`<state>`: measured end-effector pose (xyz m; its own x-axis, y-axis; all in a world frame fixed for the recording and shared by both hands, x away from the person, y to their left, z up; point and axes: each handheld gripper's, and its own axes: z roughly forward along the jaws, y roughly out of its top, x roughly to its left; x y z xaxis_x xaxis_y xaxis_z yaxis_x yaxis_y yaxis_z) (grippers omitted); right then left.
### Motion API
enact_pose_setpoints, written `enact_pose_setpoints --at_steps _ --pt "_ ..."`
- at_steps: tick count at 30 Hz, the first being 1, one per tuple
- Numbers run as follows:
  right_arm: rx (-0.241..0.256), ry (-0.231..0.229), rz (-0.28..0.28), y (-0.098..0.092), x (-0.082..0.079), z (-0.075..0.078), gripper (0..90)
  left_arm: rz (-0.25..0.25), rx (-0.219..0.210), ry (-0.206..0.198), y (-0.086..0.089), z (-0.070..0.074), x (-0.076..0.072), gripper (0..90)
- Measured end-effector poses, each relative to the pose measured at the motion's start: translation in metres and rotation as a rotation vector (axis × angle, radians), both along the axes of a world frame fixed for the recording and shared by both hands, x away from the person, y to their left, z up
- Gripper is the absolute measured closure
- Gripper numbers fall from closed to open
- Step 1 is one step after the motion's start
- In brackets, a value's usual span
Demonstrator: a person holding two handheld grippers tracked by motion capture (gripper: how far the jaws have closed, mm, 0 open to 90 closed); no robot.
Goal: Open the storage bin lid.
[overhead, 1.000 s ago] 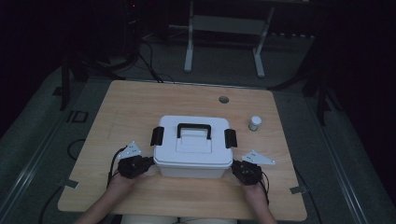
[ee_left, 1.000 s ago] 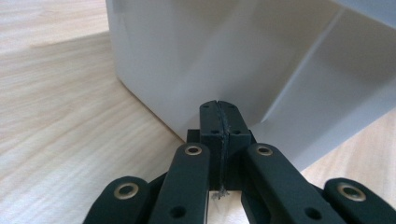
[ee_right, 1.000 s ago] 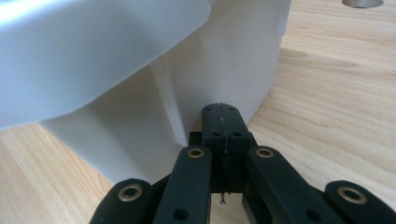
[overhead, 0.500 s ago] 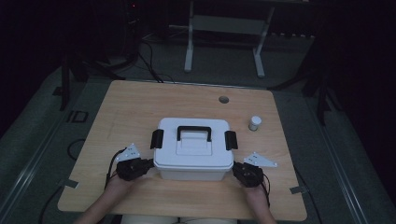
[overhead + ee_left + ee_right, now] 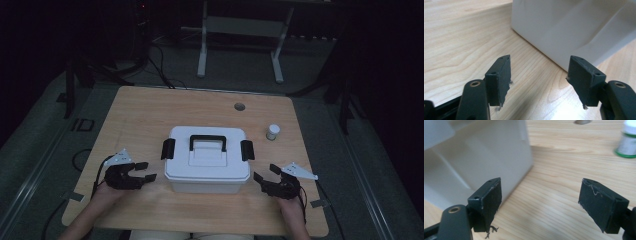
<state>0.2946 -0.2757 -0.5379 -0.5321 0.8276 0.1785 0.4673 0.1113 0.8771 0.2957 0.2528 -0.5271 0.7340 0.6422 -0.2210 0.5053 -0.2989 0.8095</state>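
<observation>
Looking down from the high view, a white lidded box (image 5: 207,160) with a black handle (image 5: 207,142) and black side latches sits near the middle of a wooden counter (image 5: 145,115). The left tongs (image 5: 145,171) lie just beside the box's left wall, jaws spread and pinching nothing. The right tongs (image 5: 264,172) lie just beside its right wall, also spread and pinching nothing. A small white bottle (image 5: 272,132) stands apart, behind and to the right of the box. The step in hand appears to be closing in on the box from both sides; doing it well likely means bringing both tongs in level and together, so the box does not slide or twist.

From the left gripper view, the left tongs (image 5: 539,72) stand wide apart above bare wood, and the box's white wall (image 5: 564,27) rises just ahead, near but not touching.

From the right gripper view, the right tongs (image 5: 540,202) are likewise spread; the box (image 5: 486,152) stands ahead on the left, its corner near the left jaw. The bottle (image 5: 627,142), with a green band, shows at the upper right.
</observation>
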Motion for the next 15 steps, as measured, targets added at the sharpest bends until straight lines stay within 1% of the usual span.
enact_pose_setpoints --at_steps 1,2,3,4,5,6,8,9,11,12,13,15 --pt "-0.016 -0.016 -0.004 -0.003 -0.001 0.0 14.4 -0.004 0.006 -0.001 0.001 0.004 0.0 32.8" --pt "-0.016 -0.016 -0.004 -0.003 -0.001 0.0 14.4 -0.004 0.006 -0.001 0.001 0.004 0.0 32.7" --pt "-0.022 -0.018 -0.019 -0.006 -0.002 0.001 14.9 -0.009 0.001 -0.016 0.005 0.012 0.0 32.7" --pt "-0.005 -0.006 -0.031 -0.012 -0.003 0.001 14.9 -0.01 0.001 -0.016 0.007 0.016 0.0 32.7" --pt "-0.01 -0.009 -0.042 -0.014 -0.004 0.001 15.0 -0.008 0.002 -0.028 0.008 0.022 0.0 32.7" --pt "-0.025 -0.016 -0.057 -0.017 -0.005 0.001 15.2 -0.016 -0.002 -0.03 0.01 0.025 0.001 32.7" --pt "-0.026 -0.011 -0.063 -0.021 -0.006 0.001 15.7 -0.014 0.001 -0.051 0.012 0.035 0.001 32.7" --pt "-0.026 -0.009 -0.068 -0.022 -0.007 0.0 15.7 -0.027 -0.01 -0.054 0.012 0.041 0.002 32.7" --pt "-0.026 -0.004 -0.076 -0.025 -0.009 -0.001 15.7 -0.038 -0.005 -0.071 0.012 0.051 0.003 32.7" --pt "-0.025 0.0 -0.077 -0.026 -0.009 -0.002 15.7 -0.052 -0.007 -0.075 0.011 0.057 0.004 32.7" --pt "-0.022 0.005 -0.079 -0.026 -0.01 -0.002 15.6 -0.054 0.002 -0.088 0.009 0.062 0.005 32.7" --pt "-0.015 0.008 -0.08 -0.026 -0.01 -0.004 15.6 -0.076 0.0 -0.1 0.005 0.074 0.008 32.7"
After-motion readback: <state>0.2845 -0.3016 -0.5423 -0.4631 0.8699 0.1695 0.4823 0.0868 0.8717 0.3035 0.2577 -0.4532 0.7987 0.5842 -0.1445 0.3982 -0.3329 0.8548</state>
